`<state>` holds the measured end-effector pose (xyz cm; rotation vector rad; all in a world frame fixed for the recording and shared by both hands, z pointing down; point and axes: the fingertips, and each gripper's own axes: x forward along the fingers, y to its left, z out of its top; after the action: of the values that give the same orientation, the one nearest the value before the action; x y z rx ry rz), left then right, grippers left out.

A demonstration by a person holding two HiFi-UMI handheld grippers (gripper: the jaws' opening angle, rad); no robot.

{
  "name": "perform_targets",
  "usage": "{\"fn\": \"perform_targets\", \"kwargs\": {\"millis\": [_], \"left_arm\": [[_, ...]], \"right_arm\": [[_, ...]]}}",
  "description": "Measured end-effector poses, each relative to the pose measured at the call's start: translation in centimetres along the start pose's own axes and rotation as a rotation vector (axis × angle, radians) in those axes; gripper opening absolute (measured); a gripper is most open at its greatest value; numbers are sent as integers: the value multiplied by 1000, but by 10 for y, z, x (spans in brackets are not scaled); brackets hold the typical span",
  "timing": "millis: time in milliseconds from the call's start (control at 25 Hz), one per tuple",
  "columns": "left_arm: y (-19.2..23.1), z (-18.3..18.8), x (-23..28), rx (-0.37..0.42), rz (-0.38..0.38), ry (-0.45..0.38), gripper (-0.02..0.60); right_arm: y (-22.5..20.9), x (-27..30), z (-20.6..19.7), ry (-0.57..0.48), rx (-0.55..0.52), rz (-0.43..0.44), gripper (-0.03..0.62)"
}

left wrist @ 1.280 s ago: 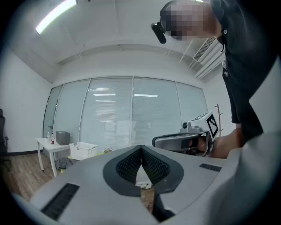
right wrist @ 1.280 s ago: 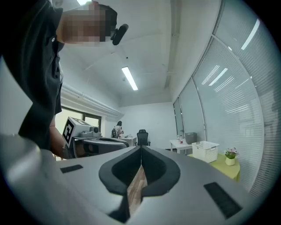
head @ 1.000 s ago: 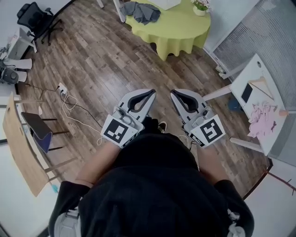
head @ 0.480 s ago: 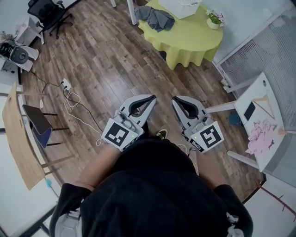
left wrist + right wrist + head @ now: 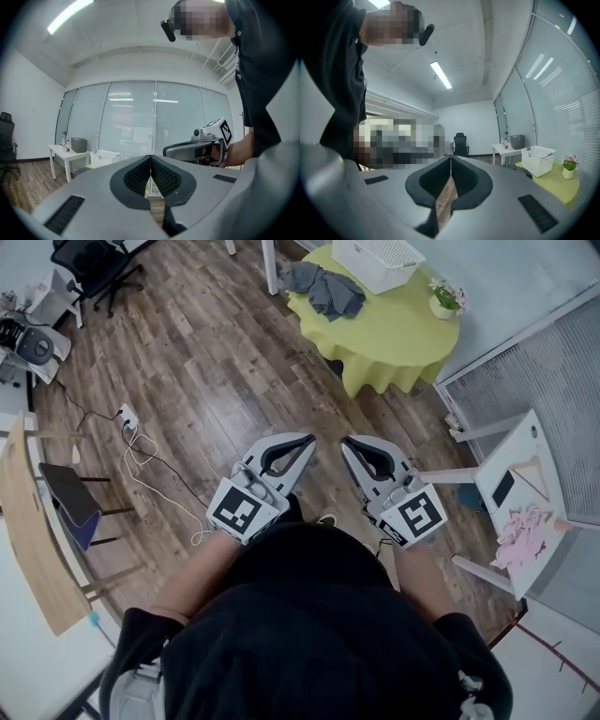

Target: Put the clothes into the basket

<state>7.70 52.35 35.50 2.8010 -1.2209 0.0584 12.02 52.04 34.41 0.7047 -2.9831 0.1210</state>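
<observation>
Left gripper (image 5: 305, 441) and right gripper (image 5: 349, 442) point level, fingers pinched together, empty: grey clothes (image 5: 323, 289) beside the basket (image 5: 380, 261) on the worktop (image 5: 403, 329) lie beyond reach.

No words or numbers can be read; only black-and-white square markers (image 5: 242, 510) show, on the cubes of the left gripper (image 5: 307, 440) and right gripper (image 5: 347, 442).

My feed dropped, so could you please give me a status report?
Left gripper and right gripper shut, empty. Grey clothes near white basket on round green table. Only wooden floor between.
</observation>
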Motion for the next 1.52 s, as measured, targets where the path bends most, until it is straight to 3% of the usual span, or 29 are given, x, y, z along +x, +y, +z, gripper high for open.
{"fn": "perform_targets", "kwargs": {"millis": [720, 1120, 1520], "left_arm": [[137, 9, -23, -37, -55, -47, 11], [179, 7, -31, -44, -27, -48, 11], [218, 10, -8, -18, 21, -37, 11]], "right_arm": [[-11, 148, 8, 49, 2, -37, 26], [-12, 188, 12, 40, 0, 5, 26], [-48, 221, 17, 20, -7, 49, 26]]}}
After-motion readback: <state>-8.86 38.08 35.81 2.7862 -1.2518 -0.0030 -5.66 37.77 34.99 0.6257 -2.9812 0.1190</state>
